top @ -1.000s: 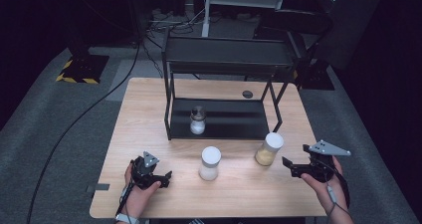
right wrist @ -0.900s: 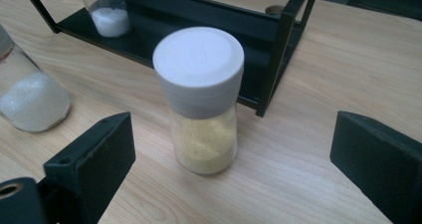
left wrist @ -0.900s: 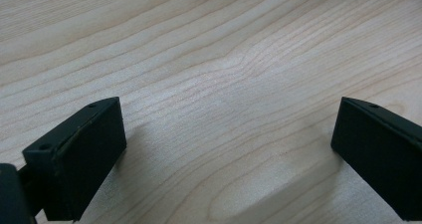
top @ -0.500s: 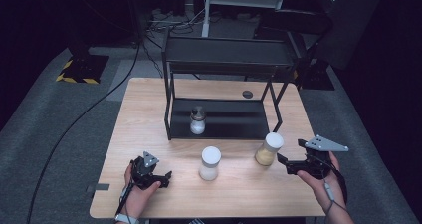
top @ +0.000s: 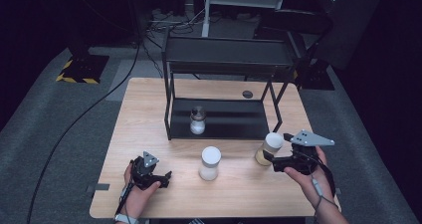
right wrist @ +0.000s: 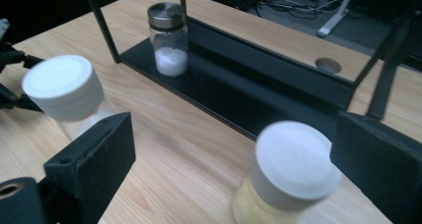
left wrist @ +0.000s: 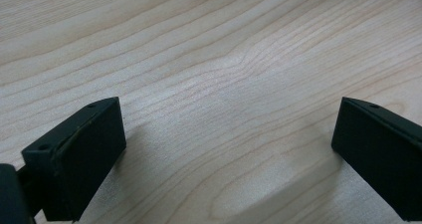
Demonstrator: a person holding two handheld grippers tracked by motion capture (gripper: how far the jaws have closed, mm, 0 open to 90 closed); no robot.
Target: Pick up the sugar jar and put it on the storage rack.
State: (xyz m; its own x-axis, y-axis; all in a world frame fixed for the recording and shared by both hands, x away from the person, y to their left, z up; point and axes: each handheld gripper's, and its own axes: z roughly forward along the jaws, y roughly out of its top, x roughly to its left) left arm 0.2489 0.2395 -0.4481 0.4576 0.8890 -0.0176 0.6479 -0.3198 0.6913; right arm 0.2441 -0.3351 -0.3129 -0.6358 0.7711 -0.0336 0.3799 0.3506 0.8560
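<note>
A white-capped jar of yellowish powder (top: 268, 149) (right wrist: 288, 176) stands on the wooden table (top: 149, 114), front right. My right gripper (top: 271, 158) (right wrist: 234, 179) is open, its jaws on either side of that jar. A second white-capped jar (top: 209, 163) (right wrist: 63, 97) stands at front centre. A glass jar with a metal lid and white powder (top: 197, 120) (right wrist: 169, 37) sits on the lower shelf of a black rack (top: 226, 59). My left gripper (top: 166, 176) (left wrist: 229, 149) rests open at front left, with bare wood between its jaws.
A round hole (top: 247, 94) (right wrist: 327, 64) marks the table behind the rack. The rack's legs (top: 275, 109) stand close to the yellowish jar. Dark floor, cables and a metal stand lie beyond the table's far edge.
My right gripper has moved left toward the yellowish jar until its jaws flank it. The left gripper has stayed still.
</note>
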